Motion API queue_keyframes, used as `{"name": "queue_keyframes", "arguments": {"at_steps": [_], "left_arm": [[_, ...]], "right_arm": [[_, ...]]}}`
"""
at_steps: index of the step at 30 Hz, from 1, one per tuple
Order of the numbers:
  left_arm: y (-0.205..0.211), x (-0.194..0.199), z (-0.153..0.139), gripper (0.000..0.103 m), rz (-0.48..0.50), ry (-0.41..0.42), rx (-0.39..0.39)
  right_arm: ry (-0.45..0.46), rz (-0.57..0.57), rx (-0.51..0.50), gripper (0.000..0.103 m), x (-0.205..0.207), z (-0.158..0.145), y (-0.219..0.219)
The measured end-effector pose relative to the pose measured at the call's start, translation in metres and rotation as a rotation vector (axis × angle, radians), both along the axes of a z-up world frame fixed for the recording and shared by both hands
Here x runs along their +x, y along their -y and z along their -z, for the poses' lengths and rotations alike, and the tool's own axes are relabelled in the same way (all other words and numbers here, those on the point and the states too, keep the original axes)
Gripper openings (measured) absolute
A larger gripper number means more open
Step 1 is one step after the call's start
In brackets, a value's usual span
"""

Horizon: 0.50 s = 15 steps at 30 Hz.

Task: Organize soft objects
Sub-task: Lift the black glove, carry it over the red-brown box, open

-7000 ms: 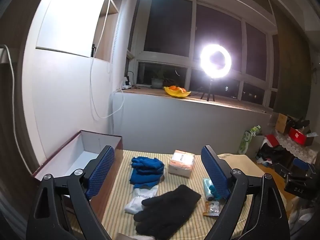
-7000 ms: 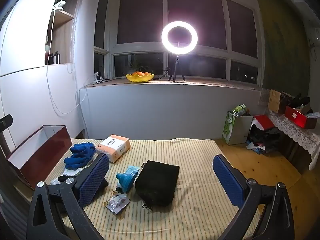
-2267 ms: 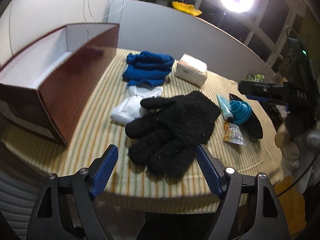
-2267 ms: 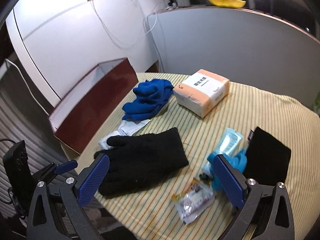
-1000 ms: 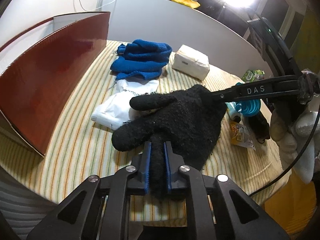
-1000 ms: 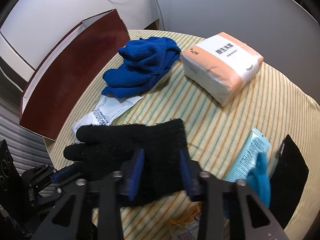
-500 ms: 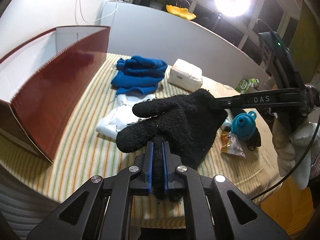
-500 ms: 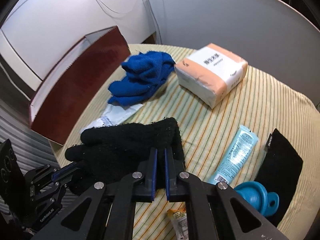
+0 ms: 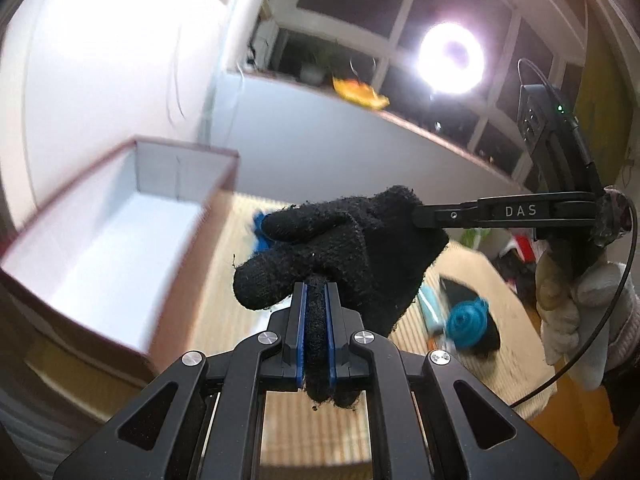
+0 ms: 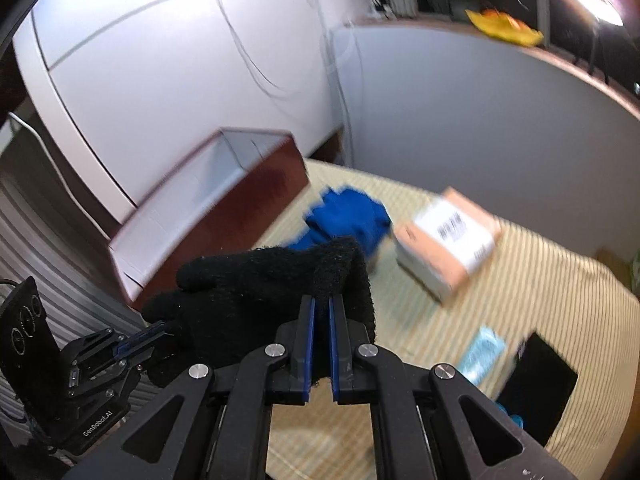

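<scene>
A black knitted glove (image 9: 348, 248) hangs in the air above the striped table (image 10: 552, 292), stretched between both grippers. My left gripper (image 9: 316, 292) is shut on one of its finger ends. My right gripper (image 10: 321, 306) is shut on its cuff edge, and the glove (image 10: 260, 292) spreads left from there. In the left wrist view the right gripper (image 9: 424, 216) reaches in from the right, held by a gloved hand (image 9: 572, 304). In the right wrist view the left gripper (image 10: 156, 334) sits at lower left. A blue cloth pile (image 10: 348, 220) lies on the table behind the glove.
An open red-brown box with a white inside (image 9: 120, 232) stands at the table's left side. A peach tissue pack (image 10: 448, 240), a light blue tube (image 10: 482, 354), a black pouch (image 10: 536, 384) and a blue funnel (image 9: 466, 320) lie to the right.
Both grippers have risen with the black glove, lifting it clear of the table. The view has tilted up, so the box's inside and the ring light now show.
</scene>
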<state>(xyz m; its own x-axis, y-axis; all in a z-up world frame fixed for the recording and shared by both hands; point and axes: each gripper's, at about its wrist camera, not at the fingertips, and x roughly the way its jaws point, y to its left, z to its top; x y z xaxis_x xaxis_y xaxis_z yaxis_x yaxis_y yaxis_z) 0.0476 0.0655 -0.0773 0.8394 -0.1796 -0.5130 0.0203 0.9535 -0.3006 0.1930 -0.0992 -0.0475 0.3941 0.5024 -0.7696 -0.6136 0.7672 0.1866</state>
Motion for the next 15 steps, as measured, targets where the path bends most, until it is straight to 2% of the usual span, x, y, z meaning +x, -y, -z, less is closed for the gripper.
{"name": "queue_keyframes", "arguments": {"at_steps": [6, 9, 15], "left_arm": [[-0.046, -0.004, -0.031, 0.006, -0.090, 0.080, 0.037], [-0.066, -0.005, -0.035, 0.006, -0.140, 0.096, 0.055], [-0.104, 0.002, -0.028, 0.006, -0.238, 0.081, 0.080]], "right_arm": [[0.067, -0.071, 0.041, 0.006, 0.008, -0.039, -0.055], [0.092, -0.118, 0.046, 0.006, 0.013, -0.051, -0.093], [0.071, -0.181, 0.062, 0.006, 0.028, -0.042, -0.158]]}}
